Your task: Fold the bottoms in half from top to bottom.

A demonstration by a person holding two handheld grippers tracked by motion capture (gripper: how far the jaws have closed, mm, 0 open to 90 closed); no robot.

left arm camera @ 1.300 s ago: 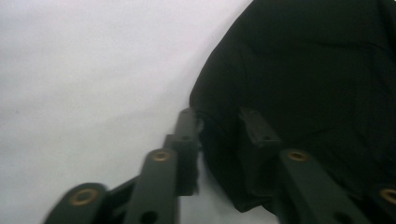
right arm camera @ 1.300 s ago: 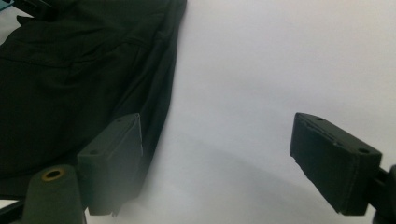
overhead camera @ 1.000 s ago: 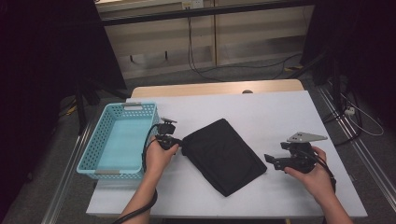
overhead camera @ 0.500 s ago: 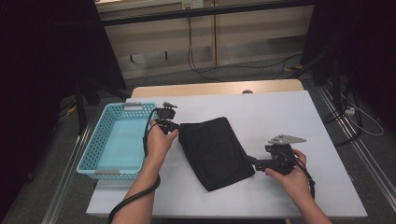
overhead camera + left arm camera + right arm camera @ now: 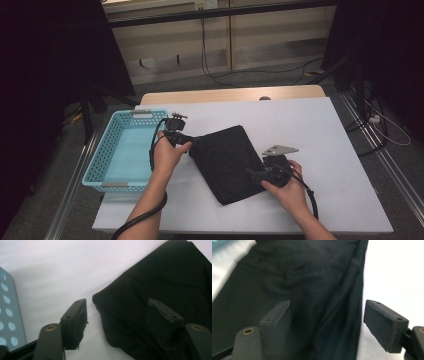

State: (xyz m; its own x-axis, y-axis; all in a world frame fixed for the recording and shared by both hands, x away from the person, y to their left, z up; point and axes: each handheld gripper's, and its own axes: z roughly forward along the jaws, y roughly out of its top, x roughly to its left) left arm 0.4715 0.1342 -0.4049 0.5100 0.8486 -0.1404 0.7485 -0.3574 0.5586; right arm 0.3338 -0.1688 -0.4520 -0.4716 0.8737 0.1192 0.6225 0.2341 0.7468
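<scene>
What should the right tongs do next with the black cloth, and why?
Probably close on the cloth's edge. The right tongs stand open astride the right edge of the black cloth, pads not pressing it. The left tongs have just been opening at its corner, gripping nothing.

White table (image 5: 330,130), folded black cloth (image 5: 227,160), light-blue perforated basket (image 5: 107,165)

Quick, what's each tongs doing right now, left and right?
Left tongs: open, just let go, over the black cloth's corner.
Right tongs: open, closing a little, straddling the cloth's edge.
</scene>
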